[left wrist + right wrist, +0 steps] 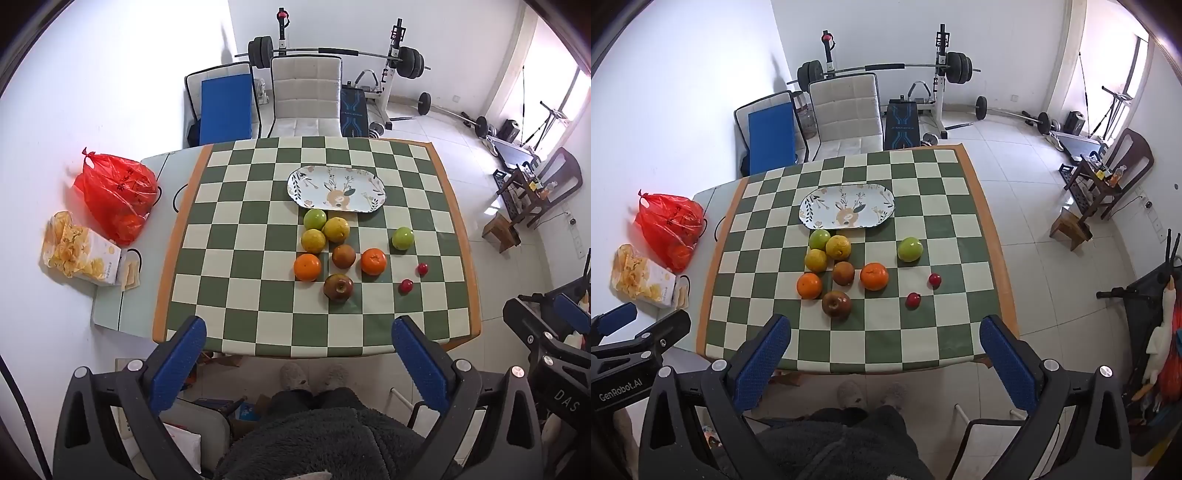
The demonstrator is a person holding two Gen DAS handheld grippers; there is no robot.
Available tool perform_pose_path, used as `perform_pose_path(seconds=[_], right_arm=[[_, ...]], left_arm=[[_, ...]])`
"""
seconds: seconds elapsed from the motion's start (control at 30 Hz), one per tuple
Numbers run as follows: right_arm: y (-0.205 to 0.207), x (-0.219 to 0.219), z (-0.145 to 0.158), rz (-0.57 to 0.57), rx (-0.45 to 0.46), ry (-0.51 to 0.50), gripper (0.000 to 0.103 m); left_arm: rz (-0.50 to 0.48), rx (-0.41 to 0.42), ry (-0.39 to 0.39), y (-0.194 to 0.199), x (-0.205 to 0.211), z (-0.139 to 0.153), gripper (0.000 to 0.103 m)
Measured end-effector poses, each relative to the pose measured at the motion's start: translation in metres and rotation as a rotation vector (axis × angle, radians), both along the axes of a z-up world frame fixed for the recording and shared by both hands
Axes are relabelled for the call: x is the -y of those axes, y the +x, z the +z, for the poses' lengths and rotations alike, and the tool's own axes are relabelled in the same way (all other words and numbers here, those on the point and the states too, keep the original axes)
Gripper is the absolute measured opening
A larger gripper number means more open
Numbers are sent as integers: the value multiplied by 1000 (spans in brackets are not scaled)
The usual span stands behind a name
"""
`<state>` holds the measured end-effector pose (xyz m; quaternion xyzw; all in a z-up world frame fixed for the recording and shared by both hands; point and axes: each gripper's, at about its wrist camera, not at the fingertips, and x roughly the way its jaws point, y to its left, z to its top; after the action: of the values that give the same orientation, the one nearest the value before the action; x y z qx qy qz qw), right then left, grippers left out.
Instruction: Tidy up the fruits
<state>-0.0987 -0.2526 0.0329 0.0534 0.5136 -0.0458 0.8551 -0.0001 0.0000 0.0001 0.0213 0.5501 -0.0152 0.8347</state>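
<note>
We find the left gripper (298,345) at the bottom of its frame with jaws spread wide and nothing between them. The right gripper (885,343) sits likewise at the bottom of its frame, gaping and empty. Both hang short of the near edge of the table (461,236), so we judge that no fruit has been picked yet.

Nearest is the dark red apple (338,287), lower centre, stem dimple turned up toward us. We advise closing on its widest girth from the sides, jaws level, since the round skin can squirt out of a high pinch.

Beyond it lie two oranges (307,266), a brown fruit (343,256) between them, and two small red fruits (406,285) to the right, well apart from the rest. Further up sit two yellow citrus (336,229) and a green fruit (314,218), bunched and apparently touching; a second green apple (403,238) stands alone at right.

Furthest is the oval plate (336,190), bare of fruit, just above the cluster. Its long axis runs left to right across the frame, tilted slightly down at the right in the left wrist view. We recommend filling the far side first.
</note>
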Motion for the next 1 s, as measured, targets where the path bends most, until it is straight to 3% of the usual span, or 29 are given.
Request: perform_pose_path(seconds=[1.0], right_arm=[[0,-4,5,0,2,7,103]], left_arm=[[2,0,1,0,0,0,103]])
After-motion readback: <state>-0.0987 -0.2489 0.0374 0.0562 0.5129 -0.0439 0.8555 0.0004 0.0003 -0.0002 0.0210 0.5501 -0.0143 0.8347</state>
